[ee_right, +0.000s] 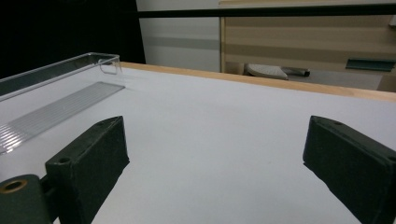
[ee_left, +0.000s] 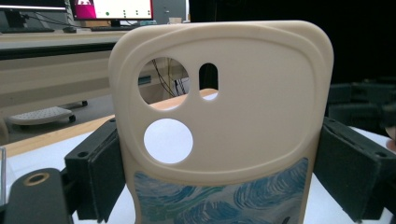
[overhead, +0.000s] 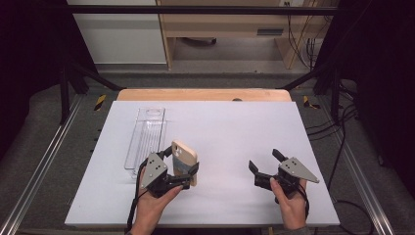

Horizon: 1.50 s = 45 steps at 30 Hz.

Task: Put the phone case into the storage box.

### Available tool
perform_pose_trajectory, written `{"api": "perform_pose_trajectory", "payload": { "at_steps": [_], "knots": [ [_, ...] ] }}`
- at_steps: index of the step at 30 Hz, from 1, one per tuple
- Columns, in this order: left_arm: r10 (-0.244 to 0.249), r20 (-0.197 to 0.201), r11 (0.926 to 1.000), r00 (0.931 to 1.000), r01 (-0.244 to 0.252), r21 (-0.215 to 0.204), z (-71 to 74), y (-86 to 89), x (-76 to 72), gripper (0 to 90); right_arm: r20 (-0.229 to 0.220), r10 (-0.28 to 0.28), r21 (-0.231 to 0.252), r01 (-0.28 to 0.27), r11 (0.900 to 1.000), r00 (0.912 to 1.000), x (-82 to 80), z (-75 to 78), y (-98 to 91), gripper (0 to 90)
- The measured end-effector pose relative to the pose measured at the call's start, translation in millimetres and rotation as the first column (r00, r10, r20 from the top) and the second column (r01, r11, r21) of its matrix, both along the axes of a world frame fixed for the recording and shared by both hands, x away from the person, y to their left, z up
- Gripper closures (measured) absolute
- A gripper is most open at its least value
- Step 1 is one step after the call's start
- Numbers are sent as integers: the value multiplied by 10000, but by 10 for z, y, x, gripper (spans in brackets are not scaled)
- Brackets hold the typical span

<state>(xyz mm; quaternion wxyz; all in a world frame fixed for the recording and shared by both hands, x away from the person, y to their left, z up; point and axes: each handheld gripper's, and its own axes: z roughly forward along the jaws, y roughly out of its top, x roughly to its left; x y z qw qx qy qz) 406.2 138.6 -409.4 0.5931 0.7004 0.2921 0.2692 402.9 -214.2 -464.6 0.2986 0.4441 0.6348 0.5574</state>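
While the phone case [overhead: 185, 163] is clamped upright in the left gripper [overhead: 181, 169], it is not yet laid in the clear tray [overhead: 138, 147] beside it. The right gripper [overhead: 264, 169] is held with its jaws apart and nothing between them.

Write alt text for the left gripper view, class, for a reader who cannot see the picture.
A cream phone case stands upright, clamped by its two sides in the left gripper, its back toward the camera. It has two round camera holes and a small slot, with a blue swirl print on its lower part. Behind it lie the white table and a desk with a monitor.
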Motion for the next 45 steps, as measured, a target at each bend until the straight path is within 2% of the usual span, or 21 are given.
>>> {"api": "perform_pose_trajectory", "payload": {
  "at_steps": [5,12,16,20,26,31,35,39,45],
  "knots": [
    [157,133,9997,9998,-160,177,162,-57,108,110,-90,-5,-113,4,9999,10000,-26,-60,-56,65],
    [623,238,9973,9978,-631,363,370,-2,249,109,-23,90,-373,-91,9993,10000,-36,-85,-56,66],
    [1029,283,9942,9943,-1037,295,489,65,333,109,-24,162,-286,-163,9995,9999,-44,-98,-47,66],
    [1524,248,9881,9880,-1528,153,577,154,429,109,-11,158,-280,-158,9995,9999,-51,-100,-57,65],
    [2269,228,9736,9737,-2273,191,625,292,573,109,-3,101,-202,-101,9997,9999,-51,-101,-94,65],
    [2792,295,9589,9598,-2803,449,665,423,746,109,7,106,-208,-106,9997,9999,-47,-105,-98,65],
    [3265,247,9439,9449,-3273,429,697,553,918,108,-18,121,-220,-121,9997,9999,-44,-111,-95,65],
    [3564,347,9322,9337,-3579,543,732,625,1052,108,-3,134,-222,-134,9997,9999,-43,-112,-93,65],
    [3789,549,9214,9238,-3821,705,760,659,1225,108,2,162,-272,-162,9995,9999,-39,-119,-85,65]
  ]
}}
